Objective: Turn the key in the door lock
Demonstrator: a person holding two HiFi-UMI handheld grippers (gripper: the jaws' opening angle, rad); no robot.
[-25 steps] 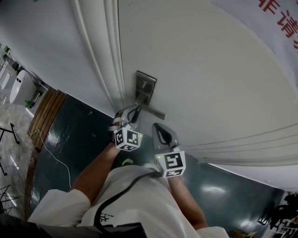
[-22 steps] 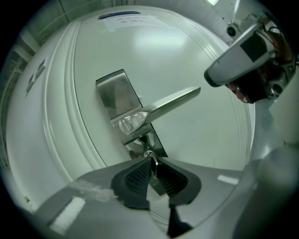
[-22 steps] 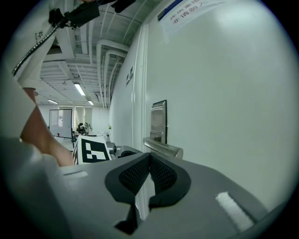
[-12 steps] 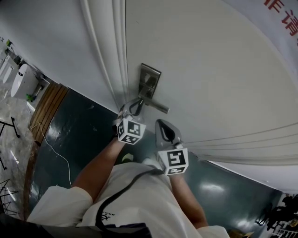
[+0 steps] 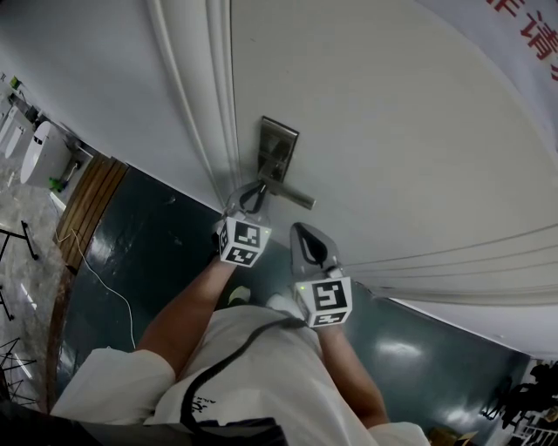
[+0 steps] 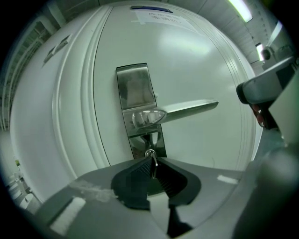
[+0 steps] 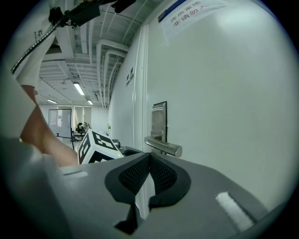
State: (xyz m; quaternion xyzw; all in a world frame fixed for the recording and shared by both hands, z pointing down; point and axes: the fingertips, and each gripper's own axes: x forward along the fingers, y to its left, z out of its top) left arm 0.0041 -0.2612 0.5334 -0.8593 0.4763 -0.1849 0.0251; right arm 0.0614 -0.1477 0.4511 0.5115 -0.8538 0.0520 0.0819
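A steel lock plate (image 5: 277, 150) with a lever handle (image 5: 292, 196) sits on the white door. In the left gripper view, the small key (image 6: 150, 155) sticks out of the lock below the handle (image 6: 187, 109). My left gripper (image 6: 151, 162) is shut on the key, its dark pads pressing the key's head from both sides. From the head view, the left gripper (image 5: 251, 196) reaches up under the handle. My right gripper (image 5: 303, 244) hangs back from the door, to the right of the left one. Its pads (image 7: 140, 172) meet at the tip with nothing between them.
Raised door-frame moulding (image 5: 196, 96) runs left of the lock plate. Below lies a dark green floor (image 5: 131, 253) with a thin white cable (image 5: 96, 283). A sign with red characters (image 5: 532, 26) hangs on the door at top right. The person's arms and white shirt (image 5: 253, 375) fill the lower middle.
My left gripper has rolled about its own axis while staying at the lock, so its marker cube shows a different tilt. The right gripper has hardly moved.
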